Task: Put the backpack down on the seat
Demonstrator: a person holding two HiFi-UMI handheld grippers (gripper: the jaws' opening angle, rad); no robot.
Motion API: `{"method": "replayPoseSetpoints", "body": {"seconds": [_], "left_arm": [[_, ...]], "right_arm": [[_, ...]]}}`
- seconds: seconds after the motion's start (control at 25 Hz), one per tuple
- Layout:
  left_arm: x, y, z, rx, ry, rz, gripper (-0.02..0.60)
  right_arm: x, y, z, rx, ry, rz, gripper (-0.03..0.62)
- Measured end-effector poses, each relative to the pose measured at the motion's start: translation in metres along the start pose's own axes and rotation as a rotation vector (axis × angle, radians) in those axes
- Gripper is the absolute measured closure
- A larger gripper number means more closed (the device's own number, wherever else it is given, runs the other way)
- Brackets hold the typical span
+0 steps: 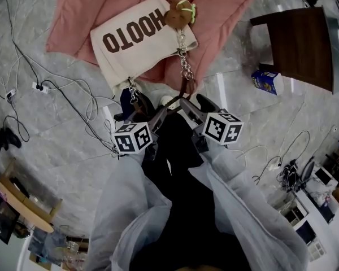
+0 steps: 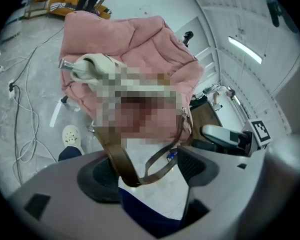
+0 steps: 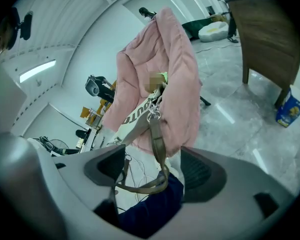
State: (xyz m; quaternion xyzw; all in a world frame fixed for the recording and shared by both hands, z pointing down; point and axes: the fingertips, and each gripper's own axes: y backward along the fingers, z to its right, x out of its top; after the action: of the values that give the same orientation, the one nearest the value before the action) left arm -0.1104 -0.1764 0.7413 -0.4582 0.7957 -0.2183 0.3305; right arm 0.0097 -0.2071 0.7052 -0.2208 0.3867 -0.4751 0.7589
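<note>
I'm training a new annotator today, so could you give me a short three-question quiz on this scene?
1. True or false: the backpack hangs in the air, clear of the seat.
2. What lies between the left gripper's open jaws? A) a cable B) the brown strap C) nothing
3. Fill in: the box beside the wooden table is mostly ____.
Key: 1 false, it lies on the seat; 2 B; 3 blue.
</note>
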Motion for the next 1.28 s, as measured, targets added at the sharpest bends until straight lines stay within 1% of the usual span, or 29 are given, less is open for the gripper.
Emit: {"method": "replayPoseSetpoints", "body": {"seconds": [0.08,0.2,0.44,0.64,0.76,0.88,1.0,1.16,1.28], "left_arm": [[0.003,0.003,-0.001,0.009,-0.006,0.004,0.230],[0.007,0.005,0.001,0.012,-0.005,-0.002,0.223],[0.008,0.009,0.000,0.044,-0.046,-0.020,0.204],[0.010,0.024,0.005,0.099,-0.059,-0.016,0.186],[0.007,0.038,0.011,0.112,-0.067,-0.017,0.183],[0.007,0.054,0.021,0.108,-0.085,0.000,0.183],[0.017,0.066,0.029,0.101,-0.101,0.031,0.184],[0.042,0.082,0.048,0.081,-0.124,0.090,0.184],[0.062,0.094,0.066,0.048,-0.146,0.136,0.184]], "right_arm": [[0.005,-0.001,-0.002,-0.002,0.012,0.014,0.208],[0.014,-0.003,-0.007,0.005,0.034,0.019,0.169],[0.027,-0.004,-0.017,0.019,0.036,0.046,0.133],[0.034,0.009,-0.029,0.035,0.053,0.056,0.129],[0.035,0.016,-0.038,0.060,0.067,0.052,0.129],[0.034,0.026,-0.051,0.097,0.079,0.049,0.131],[0.039,0.033,-0.065,0.126,0.099,0.061,0.131],[0.048,0.049,-0.085,0.167,0.111,0.088,0.131],[0.056,0.062,-0.098,0.186,0.156,0.094,0.131]]}}
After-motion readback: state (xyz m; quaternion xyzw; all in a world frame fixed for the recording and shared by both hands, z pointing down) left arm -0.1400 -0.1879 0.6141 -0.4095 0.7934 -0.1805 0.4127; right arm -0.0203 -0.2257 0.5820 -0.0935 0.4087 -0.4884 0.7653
